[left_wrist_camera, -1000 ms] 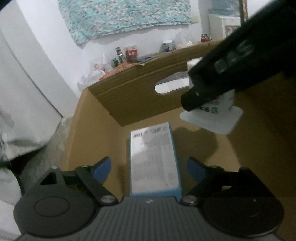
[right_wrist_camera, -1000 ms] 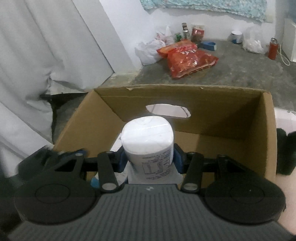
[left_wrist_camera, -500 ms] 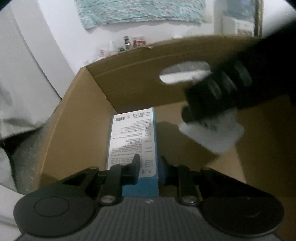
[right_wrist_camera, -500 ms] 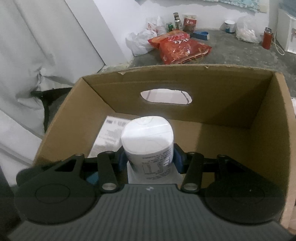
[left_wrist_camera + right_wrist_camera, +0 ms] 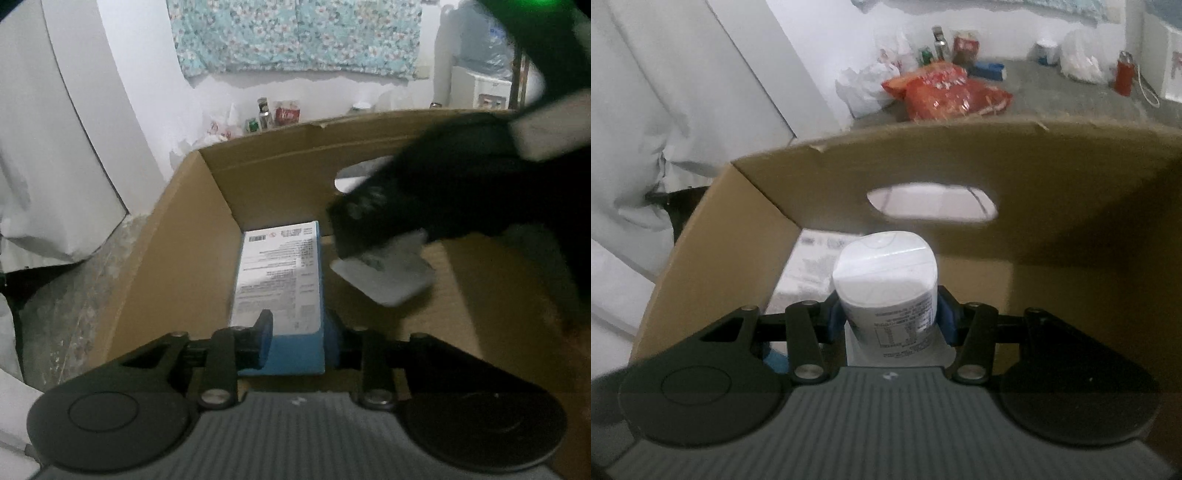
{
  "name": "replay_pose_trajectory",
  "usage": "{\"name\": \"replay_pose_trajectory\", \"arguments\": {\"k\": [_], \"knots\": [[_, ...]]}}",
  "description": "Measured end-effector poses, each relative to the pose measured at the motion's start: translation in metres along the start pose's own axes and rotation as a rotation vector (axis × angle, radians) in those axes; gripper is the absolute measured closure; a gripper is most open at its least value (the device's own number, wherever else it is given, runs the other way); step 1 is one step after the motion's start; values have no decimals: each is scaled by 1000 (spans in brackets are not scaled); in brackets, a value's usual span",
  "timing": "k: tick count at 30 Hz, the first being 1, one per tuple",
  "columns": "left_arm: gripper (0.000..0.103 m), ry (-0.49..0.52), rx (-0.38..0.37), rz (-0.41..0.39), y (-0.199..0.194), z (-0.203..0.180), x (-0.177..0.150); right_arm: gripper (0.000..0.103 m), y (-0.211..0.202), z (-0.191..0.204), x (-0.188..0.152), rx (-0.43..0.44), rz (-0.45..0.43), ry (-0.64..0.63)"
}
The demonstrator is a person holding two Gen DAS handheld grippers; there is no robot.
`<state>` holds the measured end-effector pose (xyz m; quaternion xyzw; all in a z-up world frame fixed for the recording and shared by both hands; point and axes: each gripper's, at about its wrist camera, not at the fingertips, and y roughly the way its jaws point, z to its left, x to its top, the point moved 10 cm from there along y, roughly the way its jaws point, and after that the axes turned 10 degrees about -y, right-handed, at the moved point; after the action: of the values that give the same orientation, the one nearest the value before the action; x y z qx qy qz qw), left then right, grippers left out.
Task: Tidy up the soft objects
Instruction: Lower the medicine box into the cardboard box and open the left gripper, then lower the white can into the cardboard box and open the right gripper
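white pack (image 5: 886,284): looks soft and light – the sides give a bit where the blue pads (image 5: 837,320) press. Best to hold it by the middle of its sides, gently, so it does not squash or slip.
look of the white pack: white, smooth plastic wrap, rounded top, small black print low down, a flat sealed flap at the end.
where it is: up in the air inside the cardboard box (image 5: 713,236), over the box floor, near the middle.
right tongs (image 5: 892,325): closed on the white pack, one pad on each side.
blue pack (image 5: 280,284): a flat, box-shaped pack with a white printed label and blue edges – probably firmer. It lies on the box floor along the left wall.
left tongs (image 5: 299,338): the jaws have just been opening a little; the pads sit at the near end of the blue pack, but I cannot tell if they still press it.
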<state>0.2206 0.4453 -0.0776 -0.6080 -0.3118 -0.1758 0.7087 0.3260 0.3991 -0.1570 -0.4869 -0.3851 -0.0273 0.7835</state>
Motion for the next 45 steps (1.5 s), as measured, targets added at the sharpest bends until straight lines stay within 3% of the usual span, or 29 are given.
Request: {"name": "replay_pose_trajectory", "arguments": {"k": [3, 5, 7, 10, 15, 18, 21, 24, 31, 40, 41, 43, 45], "knots": [[63, -14, -32, -19, -8, 4, 2, 51, 10, 3, 5, -6, 6, 8], [56, -14, -43, -28, -13, 2, 2, 42, 13, 1, 9, -12, -7, 30], [50, -2, -47, -42, -21, 1, 3, 18, 10, 3, 16, 5, -11, 35], [50, 10, -55, -67, -30, -2, 6, 13, -6, 6, 27, -36, -34, -30], [49, 9, -62, -93, -41, -2, 8, 7, -31, 13, 12, -70, 109, -126], [49, 19, -58, -96, -44, -2, 7, 12, -33, 13, -5, -47, 177, -141], [49, 34, -48, -93, -40, -3, 5, 72, -20, 4, -14, -41, 199, -80], [49, 20, -71, -102, -38, -3, 5, 82, -4, -2, -21, 8, 213, 30], [49, -19, -96, -114, -31, 1, 2, 86, 11, -5, -18, 97, 139, 243], [49, -55, -99, -112, -33, 6, -2, 83, 14, 6, -15, 105, 111, 202], [48, -52, -98, -121, -36, 4, -1, 81, 12, 6, -16, 98, 118, 186], [43, -30, -81, -158, -45, 2, 2, 62, 4, 2, -20, 104, 140, 174], [42, -21, -61, -175, -54, 0, 7, 50, -10, 2, -18, 117, 146, 181]]}}
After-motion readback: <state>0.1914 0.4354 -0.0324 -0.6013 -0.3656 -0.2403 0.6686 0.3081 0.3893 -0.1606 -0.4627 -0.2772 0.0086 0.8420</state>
